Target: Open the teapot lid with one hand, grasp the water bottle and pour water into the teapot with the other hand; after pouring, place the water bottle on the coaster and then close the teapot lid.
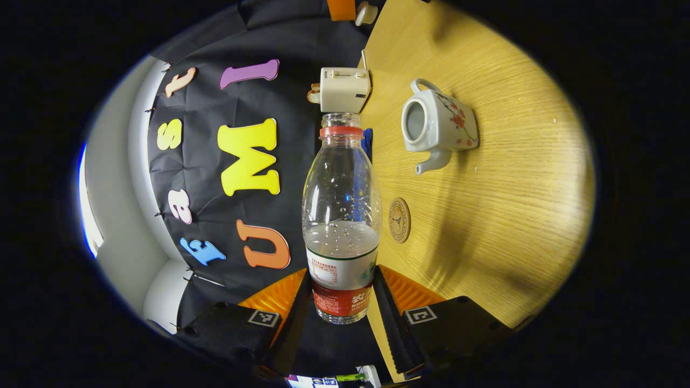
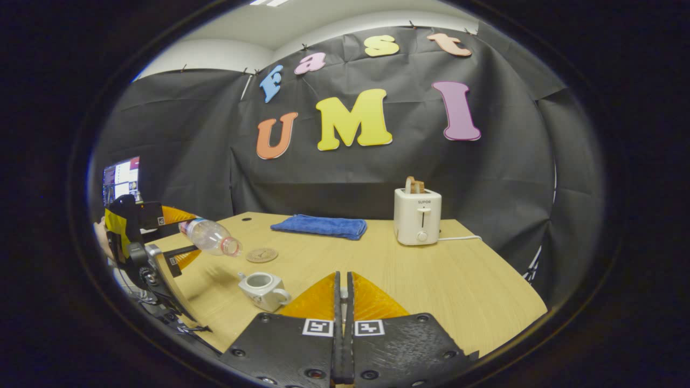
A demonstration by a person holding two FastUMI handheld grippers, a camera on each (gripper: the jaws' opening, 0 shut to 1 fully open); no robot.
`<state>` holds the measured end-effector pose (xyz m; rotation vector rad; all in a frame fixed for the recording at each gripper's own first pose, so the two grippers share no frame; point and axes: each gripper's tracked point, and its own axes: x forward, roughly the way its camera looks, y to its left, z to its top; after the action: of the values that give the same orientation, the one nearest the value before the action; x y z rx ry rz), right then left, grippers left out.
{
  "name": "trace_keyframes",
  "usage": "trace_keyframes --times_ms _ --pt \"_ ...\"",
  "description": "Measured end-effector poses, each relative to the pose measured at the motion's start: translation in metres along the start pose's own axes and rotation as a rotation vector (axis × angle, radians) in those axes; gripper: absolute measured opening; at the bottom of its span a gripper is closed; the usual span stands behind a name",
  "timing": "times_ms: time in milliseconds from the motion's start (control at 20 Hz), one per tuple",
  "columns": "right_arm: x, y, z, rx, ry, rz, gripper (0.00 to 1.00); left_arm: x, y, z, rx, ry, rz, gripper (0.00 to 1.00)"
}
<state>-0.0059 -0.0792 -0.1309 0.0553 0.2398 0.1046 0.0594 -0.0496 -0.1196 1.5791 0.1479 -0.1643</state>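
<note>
Left hand-held gripper (image 1: 340, 293) clamps the water bottle (image 1: 342, 215) at its labelled lower part, both fingers pressed on it; bottle uncapped, tipped near horizontal above the surface (image 2: 442, 280), partly filled; teapot (image 2: 263, 289) lidless on the surface, coaster (image 2: 262, 255) near it; right hand-held gripper (image 2: 343, 302) fingers closed together, a small pale object between the tips, identity unclear.

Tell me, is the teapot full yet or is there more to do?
Not finished. The teapot has its lid off. The left gripper holds the water bottle, tipped on its side above the table, water inside; whether any has gone in, I cannot tell. Left: stand it on the coaster, then close the lid. The right gripper is shut.
</note>
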Motion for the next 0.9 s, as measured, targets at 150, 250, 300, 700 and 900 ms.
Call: trace_keyframes --times_ms 150,250,300,700,900 --pt "0.000 -0.004 -0.001 0.006 0.001 -0.002 0.00 0.001 -0.002 0.001 0.040 0.016 0.000 0.70" --pt "-0.001 -0.007 -0.002 0.009 0.000 -0.005 0.00 0.003 0.000 0.001 0.070 0.023 0.007 0.69" --pt "-0.001 -0.007 -0.003 0.010 0.000 -0.006 0.00 0.004 0.000 0.001 0.085 0.025 0.008 0.70" --pt "-0.001 -0.014 -0.004 0.018 0.000 -0.015 0.00 0.012 0.011 0.006 0.173 0.029 0.031 0.70" --pt "-0.003 -0.014 -0.002 0.013 -0.006 -0.017 0.00 0.014 0.015 0.009 0.238 0.036 0.052 0.69"
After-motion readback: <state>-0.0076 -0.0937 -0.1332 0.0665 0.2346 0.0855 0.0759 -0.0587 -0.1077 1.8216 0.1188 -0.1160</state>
